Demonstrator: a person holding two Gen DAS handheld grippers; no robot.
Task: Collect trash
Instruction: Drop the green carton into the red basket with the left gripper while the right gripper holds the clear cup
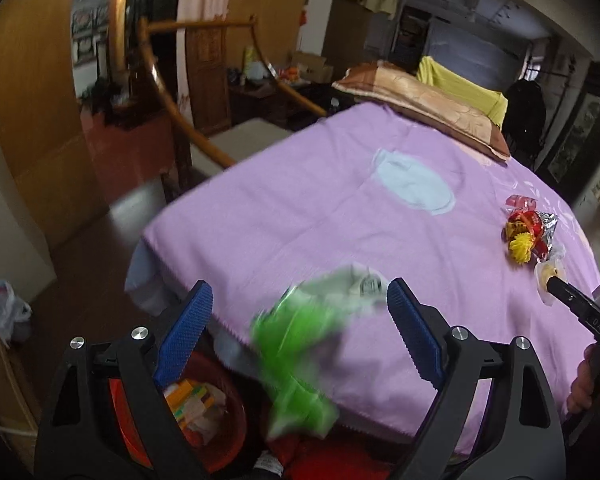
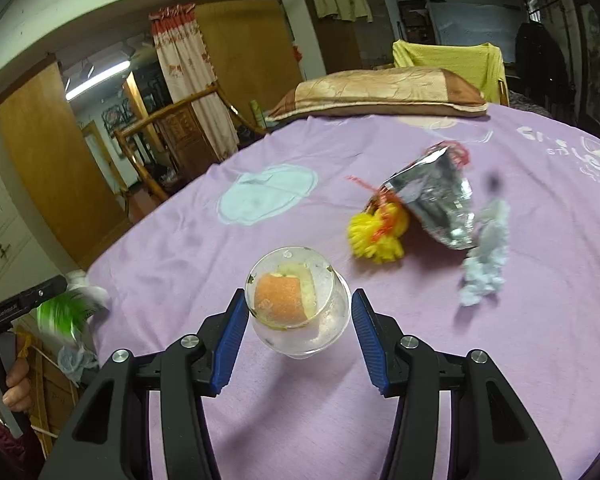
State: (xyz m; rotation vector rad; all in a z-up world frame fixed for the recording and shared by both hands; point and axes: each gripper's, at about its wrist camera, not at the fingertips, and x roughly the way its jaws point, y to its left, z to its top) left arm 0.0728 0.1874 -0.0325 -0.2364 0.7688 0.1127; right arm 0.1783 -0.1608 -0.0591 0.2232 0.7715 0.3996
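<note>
In the left wrist view a blurred green and white wrapper (image 1: 304, 344) hangs in the air between the wide-apart fingers of my open left gripper (image 1: 300, 336), above a red bin (image 1: 228, 420) that holds trash. It touches neither pad. In the right wrist view my open right gripper (image 2: 296, 340) brackets a clear plastic cup (image 2: 296, 308) with orange peel inside, lying on the purple bedspread (image 2: 180, 248). The pads stand just off the cup's sides. Farther on lie a yellow pom-pom (image 2: 376, 236), a silver foil bag (image 2: 436, 204) and a crumpled tissue (image 2: 484, 264).
The left gripper's body (image 2: 20, 304) and the falling wrapper (image 2: 64, 312) show at the bed's left edge. A brown pillow (image 2: 380, 92) lies at the head of the bed. A bamboo rail (image 1: 172, 92) stands left of the bed. A plastic bag (image 1: 4, 312) sits on the floor.
</note>
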